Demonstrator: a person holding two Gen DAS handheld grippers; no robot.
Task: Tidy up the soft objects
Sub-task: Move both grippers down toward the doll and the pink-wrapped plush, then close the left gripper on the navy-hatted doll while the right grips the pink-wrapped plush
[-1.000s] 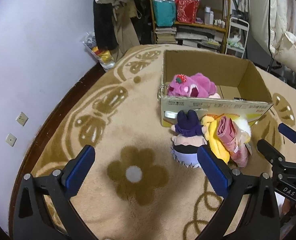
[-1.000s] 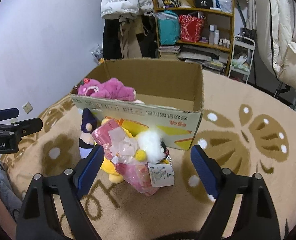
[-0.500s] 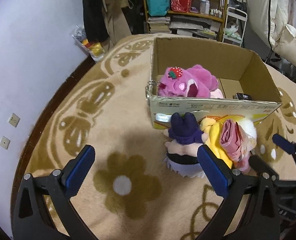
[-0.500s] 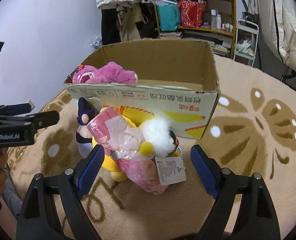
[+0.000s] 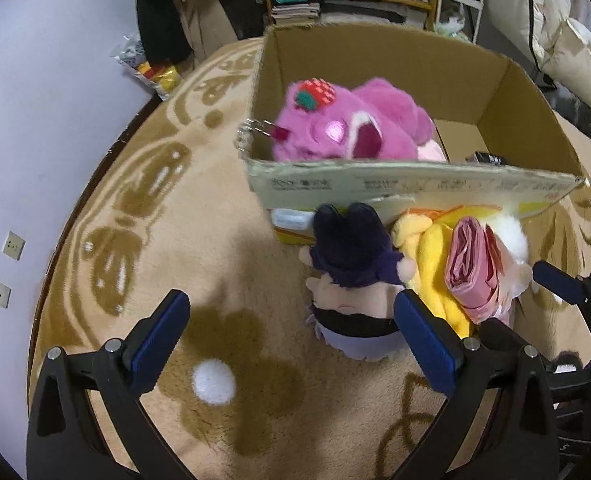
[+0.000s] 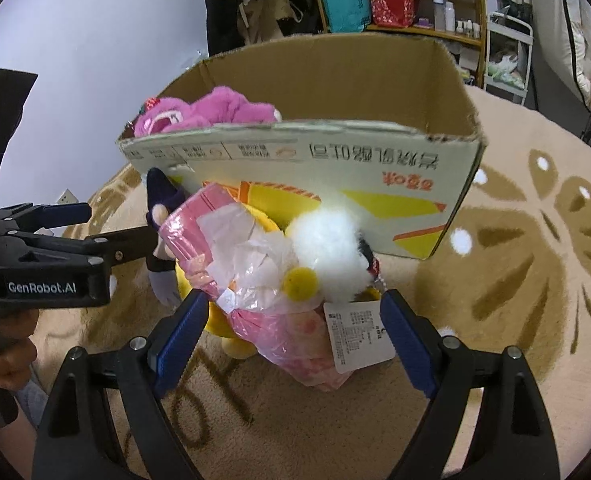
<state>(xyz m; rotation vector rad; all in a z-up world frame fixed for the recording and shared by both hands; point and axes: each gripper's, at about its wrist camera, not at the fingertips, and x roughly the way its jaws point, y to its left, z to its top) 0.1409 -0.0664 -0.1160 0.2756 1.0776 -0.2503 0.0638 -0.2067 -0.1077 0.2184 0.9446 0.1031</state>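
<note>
"GenRobot.AI" on left claw (image 6: 109,232) body, upside-down unreadable print on cardboard box (image 6: 335,152)

Cardboard boxes: we count one (image 5: 415,184), open at the top.
Plush toys inside the box: we see one, the pink bear (image 5: 347,128) with a strawberry on its head; something pale pink shows beside it, but we cannot tell what it is.
Plush toys on the rug in front of the box: we count three, a dark purple doll (image 5: 355,256), a yellow plush (image 5: 431,264) and a white fluffy toy (image 6: 331,248).
Pink plastic bags: one (image 6: 251,264), lying on the yellow plush.
Paper tags: one (image 6: 357,338).
Grippers: two, the left gripper (image 5: 291,340) and the right gripper (image 6: 291,332).
Wall sockets: we count two (image 5: 13,245).
</note>
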